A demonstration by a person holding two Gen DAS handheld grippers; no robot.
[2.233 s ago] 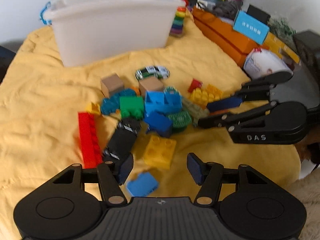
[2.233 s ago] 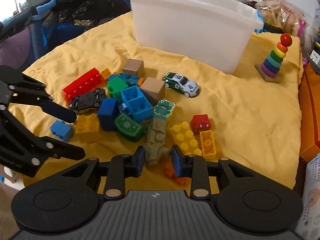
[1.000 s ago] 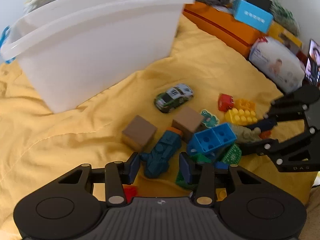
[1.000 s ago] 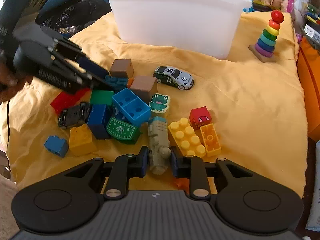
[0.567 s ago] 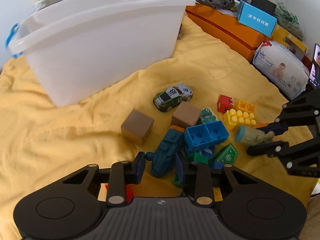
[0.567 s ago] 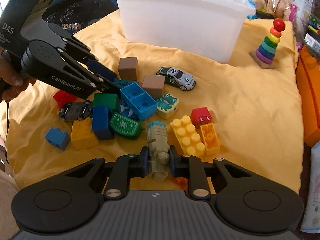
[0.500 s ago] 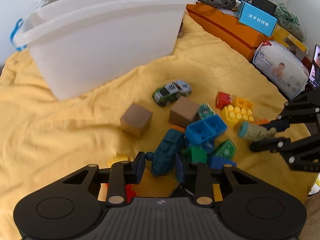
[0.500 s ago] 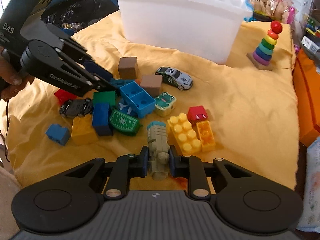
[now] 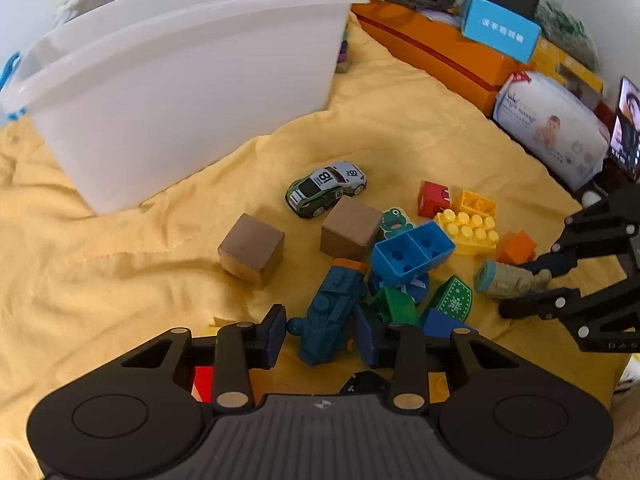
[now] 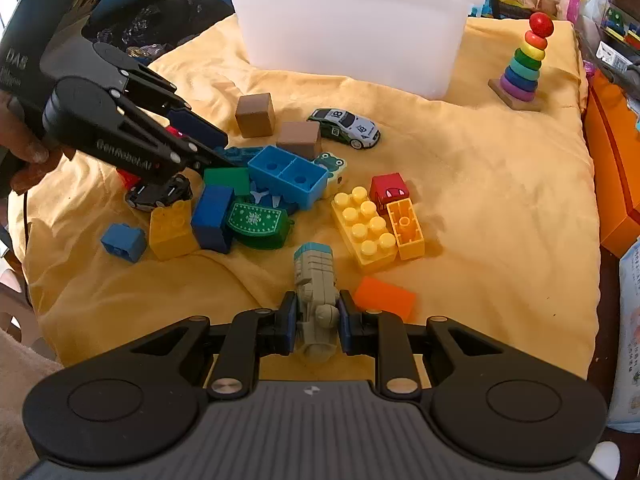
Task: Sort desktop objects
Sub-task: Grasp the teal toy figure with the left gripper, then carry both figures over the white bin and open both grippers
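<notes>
- the right claw (image 10: 314,318) is clamped on the grey-green toy train (image 10: 316,292), pads on both flanks of its rear end, the teal-capped front sticking out ahead over the yellow cloth (image 10: 480,208).
- that train looks like hard moulded plastic: light, stiff, ribbed sides that should give the pads bite. held near one end it may pivot, so a carry wants a level wrist.
- the left claw (image 9: 320,334) straddles the dark blue toy train (image 9: 334,312), which lies on the cloth against the blue hollow brick (image 9: 412,252). its jaws are opening; the right pad seems against the toy, the left pad stands just clear, so it is not gripped.
- the blue train likely handles the same: light and rigid. its mid-body flanks look the best hold, clear of the orange tip near the brown cube (image 9: 350,228).
- the white tub (image 10: 352,20), probably the destination, stands at the far side of the cloth, well apart from both trains.
</notes>
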